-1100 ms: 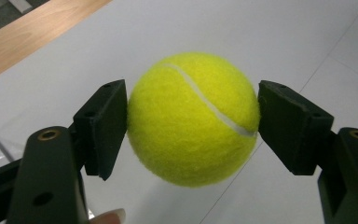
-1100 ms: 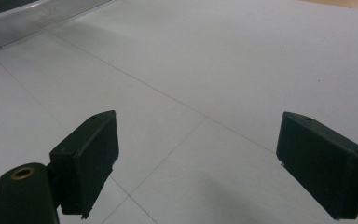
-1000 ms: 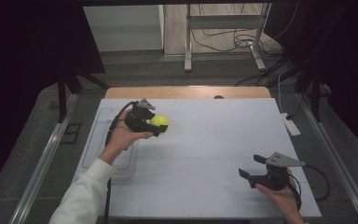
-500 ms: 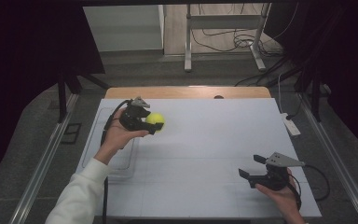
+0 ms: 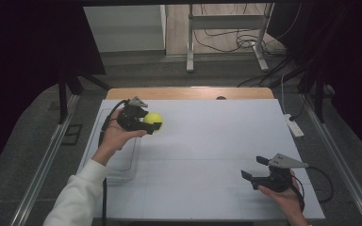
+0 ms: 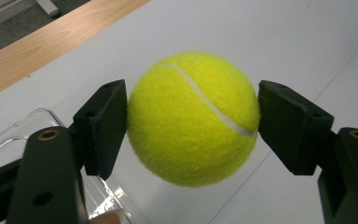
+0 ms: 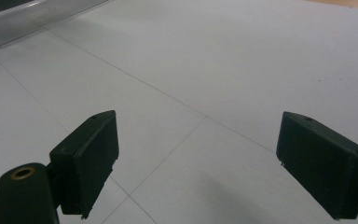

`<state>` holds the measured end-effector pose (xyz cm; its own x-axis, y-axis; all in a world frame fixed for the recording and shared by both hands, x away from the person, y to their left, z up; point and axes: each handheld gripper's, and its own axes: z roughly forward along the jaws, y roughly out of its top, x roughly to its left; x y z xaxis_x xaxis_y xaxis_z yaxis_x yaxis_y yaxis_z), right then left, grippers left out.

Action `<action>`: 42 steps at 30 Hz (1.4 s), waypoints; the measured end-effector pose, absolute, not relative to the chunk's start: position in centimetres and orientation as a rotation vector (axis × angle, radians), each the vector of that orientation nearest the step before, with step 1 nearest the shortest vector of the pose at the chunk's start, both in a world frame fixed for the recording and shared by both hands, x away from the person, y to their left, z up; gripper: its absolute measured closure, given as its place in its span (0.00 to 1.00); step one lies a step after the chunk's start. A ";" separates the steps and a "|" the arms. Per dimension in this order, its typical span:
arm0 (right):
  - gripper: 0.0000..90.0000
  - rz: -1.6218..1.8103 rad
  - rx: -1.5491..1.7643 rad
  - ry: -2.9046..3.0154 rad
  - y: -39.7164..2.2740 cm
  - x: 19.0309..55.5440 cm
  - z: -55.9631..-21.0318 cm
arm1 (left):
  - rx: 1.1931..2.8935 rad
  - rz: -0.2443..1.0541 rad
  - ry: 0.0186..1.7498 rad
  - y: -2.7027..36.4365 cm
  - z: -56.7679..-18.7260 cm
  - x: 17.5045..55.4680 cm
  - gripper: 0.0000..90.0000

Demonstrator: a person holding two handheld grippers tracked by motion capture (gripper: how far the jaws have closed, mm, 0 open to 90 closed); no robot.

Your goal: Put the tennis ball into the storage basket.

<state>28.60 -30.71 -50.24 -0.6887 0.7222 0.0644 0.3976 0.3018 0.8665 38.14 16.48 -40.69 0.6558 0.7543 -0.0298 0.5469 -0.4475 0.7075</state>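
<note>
A yellow tennis ball (image 5: 152, 119) (image 6: 193, 119) hangs above the white table top at the left, beside a clear plastic tray (image 5: 122, 165). My left gripper (image 5: 152, 121) (image 6: 193, 121) is shut on it, one black pad pressed against each side. At the near right corner my right gripper (image 5: 255, 167) (image 7: 198, 168) rests low over the white surface in the person's hand. Its jaws stand wide open with nothing between them.
The clear tray's rim (image 6: 9, 135) lies below and behind the held ball. A bare wooden strip (image 5: 188, 92) runs along the table's far edge. A white power strip (image 5: 294, 126) lies by the right edge. Metal rails flank the table.
The left hand has carried the ball slightly away from the person and a little left. The right gripper has not moved.
</note>
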 end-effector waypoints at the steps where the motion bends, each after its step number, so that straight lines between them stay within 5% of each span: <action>1: 0.14 1.340 1.008 2.238 -30.7 28.6 -50.2 | 2.166 0.380 1.005 16.6 -40.7 38.1 0.31; 42: 0.14 1.337 1.010 2.238 -30.7 28.6 -50.3 | 2.119 0.424 1.076 19.6 -40.2 37.7 0.31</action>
